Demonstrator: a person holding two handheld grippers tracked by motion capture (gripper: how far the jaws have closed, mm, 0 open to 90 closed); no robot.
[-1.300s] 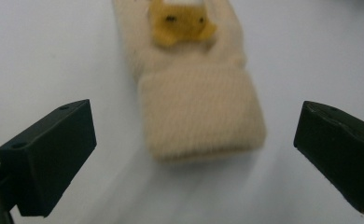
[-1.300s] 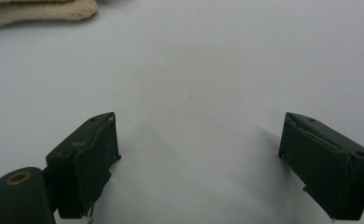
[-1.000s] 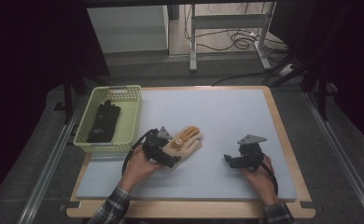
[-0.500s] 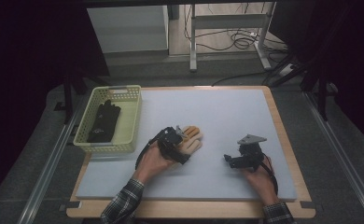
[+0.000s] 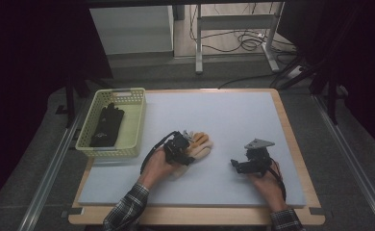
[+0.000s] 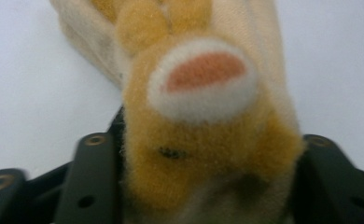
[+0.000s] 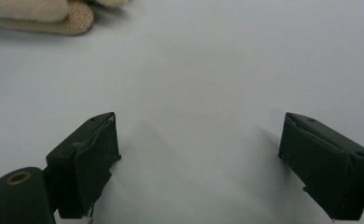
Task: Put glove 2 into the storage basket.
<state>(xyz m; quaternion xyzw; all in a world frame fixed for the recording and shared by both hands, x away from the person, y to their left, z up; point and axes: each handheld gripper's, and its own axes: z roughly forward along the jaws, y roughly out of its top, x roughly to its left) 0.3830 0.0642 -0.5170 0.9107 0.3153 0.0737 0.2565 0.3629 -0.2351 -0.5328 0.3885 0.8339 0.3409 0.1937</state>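
A fuzzy beige and orange glove (image 5: 203,143) lies on the pale blue mat, left of centre. My left gripper (image 5: 184,147) is at its near end. In the left gripper view the glove (image 6: 203,102) sits between the two black jaws, which stand wide on either side of it; the left gripper (image 6: 208,186) is open. My right gripper (image 5: 237,164) rests low over bare mat to the right, open, with nothing between its jaws (image 7: 199,154). The glove's fingertips (image 7: 40,16) show at the top left of the right gripper view.
A pale green basket (image 5: 128,94) stands at the mat's left edge with a black glove (image 5: 107,126) inside. The mat (image 5: 233,115) lies on a wooden-rimmed table. Beyond it are a white cabinet and cables on the floor.
My left hand has pushed its gripper right and forward onto the glove's near end, so the glove now sits between its jaws. The right gripper has stayed put.
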